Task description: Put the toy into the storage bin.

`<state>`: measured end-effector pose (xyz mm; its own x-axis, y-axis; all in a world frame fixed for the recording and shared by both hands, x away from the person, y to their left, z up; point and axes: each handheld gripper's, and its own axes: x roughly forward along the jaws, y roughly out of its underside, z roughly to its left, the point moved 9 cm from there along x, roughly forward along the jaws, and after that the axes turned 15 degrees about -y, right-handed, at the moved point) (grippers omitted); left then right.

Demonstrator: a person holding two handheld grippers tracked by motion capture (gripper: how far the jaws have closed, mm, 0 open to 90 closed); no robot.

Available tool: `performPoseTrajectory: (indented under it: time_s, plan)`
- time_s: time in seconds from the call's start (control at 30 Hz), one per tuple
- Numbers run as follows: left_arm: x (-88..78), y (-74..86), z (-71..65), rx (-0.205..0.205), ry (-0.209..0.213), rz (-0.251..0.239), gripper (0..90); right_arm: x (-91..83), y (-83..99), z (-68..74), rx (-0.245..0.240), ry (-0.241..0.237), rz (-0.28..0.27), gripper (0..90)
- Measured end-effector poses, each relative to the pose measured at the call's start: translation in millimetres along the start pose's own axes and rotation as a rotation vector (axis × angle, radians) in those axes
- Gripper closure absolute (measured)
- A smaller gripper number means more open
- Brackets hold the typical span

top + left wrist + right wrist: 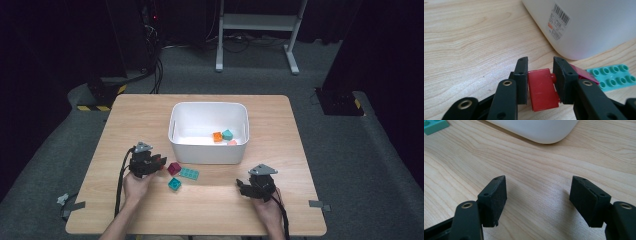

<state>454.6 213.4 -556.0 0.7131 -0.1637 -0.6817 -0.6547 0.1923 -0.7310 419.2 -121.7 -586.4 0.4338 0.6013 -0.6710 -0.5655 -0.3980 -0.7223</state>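
My left gripper [161, 165] [540, 62] is shut on a dark red brick [174, 168] [541, 90] that rests low on the wooden table [140, 120], just in front of the white bin [207, 154] [586, 25]. The pads press on the brick's two sides. Beside it to the right lies a flat teal plate [189, 173] [614, 75], and a small teal brick [174, 184] lies a little nearer the front edge. My right gripper [245, 186] [537, 185] stands open over bare wood at the front right, nothing between its jaws.
The bin holds an orange brick [217, 136], a teal brick [227, 134] and a pink piece [232, 142]. In the right gripper view, the bin's rounded corner [536, 130] is ahead and the teal plate [434, 126] is at the far left.
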Motion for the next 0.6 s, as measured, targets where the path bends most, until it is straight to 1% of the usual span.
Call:
performPoseTrajectory:
  time_s: [0.1,0.13,0.27,0.3,0.33,0.43,0.53,0.6]
  plan:
    - [-3.6,-1.2,0.5,0.0,0.009,0.0,66.0,0.0,0.0,0.0,0.0,0.0,0.0,29.8]
    - [-6.2,-2.7,0.4,0.007,0.013,0.0,66.0,0.0,0.0,0.0,0.0,0.0,0.0,29.8]
    - [-16.1,-11.8,1.4,0.011,0.023,-0.02,66.1,0.0,0.0,0.0,0.0,0.0,0.0,29.8]
    - [-18.4,-13.9,2.0,0.01,0.021,-0.03,66.0,0.0,0.0,0.0,0.0,0.0,0.0,29.8]
    - [-20.2,-14.6,3.0,0.016,0.015,-0.028,66.0,0.0,0.0,0.0,0.0,0.0,0.0,29.8]
    - [-24.0,-15.0,5.9,0.043,-0.004,-0.023,66.0,0.0,0.0,0.0,0.0,0.0,0.0,29.8]
    - [-27.7,-16.0,8.6,0.039,-0.003,-0.026,66.0,0.0,0.0,0.0,0.0,0.0,0.0,29.8]
    - [-32.2,-19.5,10.9,0.036,0.004,-0.032,66.0,0.0,0.0,-0.1,0.0,0.0,0.0,29.8]
